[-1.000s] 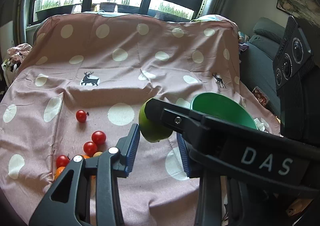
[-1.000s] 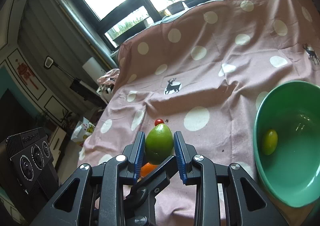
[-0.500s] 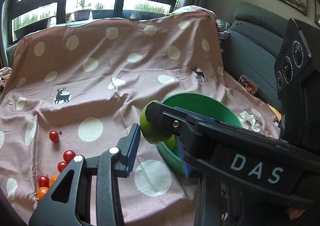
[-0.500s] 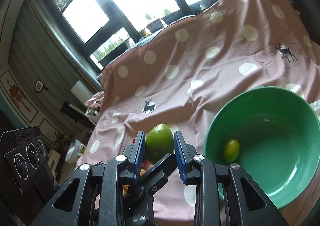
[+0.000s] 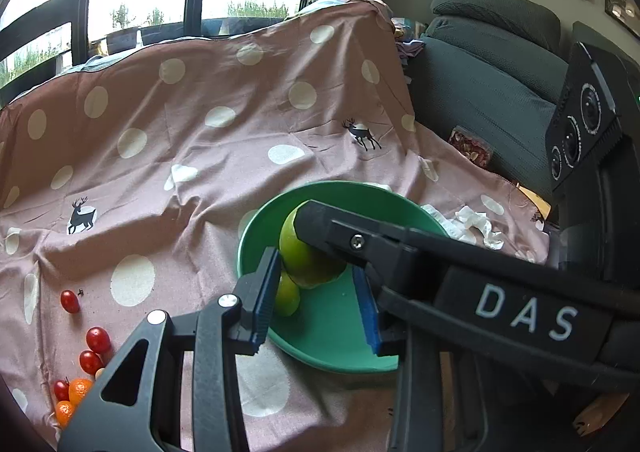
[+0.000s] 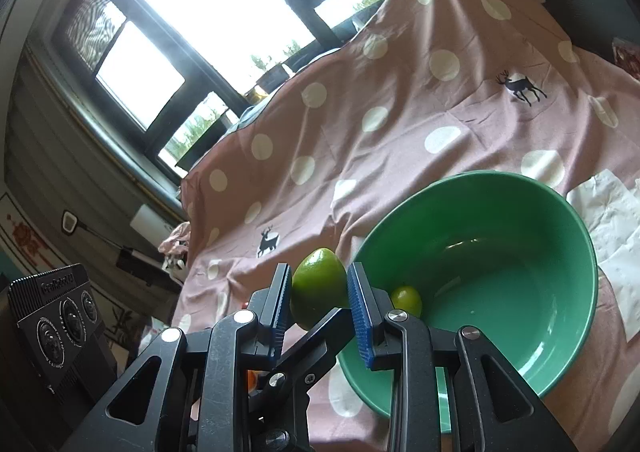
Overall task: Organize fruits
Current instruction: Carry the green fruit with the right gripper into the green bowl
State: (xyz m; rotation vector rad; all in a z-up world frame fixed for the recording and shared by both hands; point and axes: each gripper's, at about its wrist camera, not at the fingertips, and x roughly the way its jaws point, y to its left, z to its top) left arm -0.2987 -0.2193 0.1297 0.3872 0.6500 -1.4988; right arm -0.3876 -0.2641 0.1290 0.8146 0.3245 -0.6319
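Observation:
My right gripper (image 6: 319, 302) is shut on a large green fruit (image 6: 318, 286) and holds it at the near left rim of a green bowl (image 6: 560, 344). A small lime (image 6: 406, 300) lies inside the bowl. In the left wrist view the right gripper's finger crosses in front, with the green fruit (image 5: 308, 260) above the bowl (image 5: 256, 223) and the lime (image 5: 288, 294) beneath it. My left gripper (image 5: 316, 296) is open and empty, its pads either side of the bowl's near part. Cherry tomatoes (image 5: 94, 340) and small oranges (image 5: 78, 390) lie at the left.
A pink polka-dot cloth (image 5: 200, 139) covers the table. Crumpled white tissue (image 5: 474, 223) lies right of the bowl, also in the right wrist view (image 6: 612, 228). A grey sofa (image 5: 492, 63) stands at the right. Windows are behind.
Both grippers have swung right toward the bowl. The green fruit in my right gripper has moved from above the cloth to over the bowl's rim.

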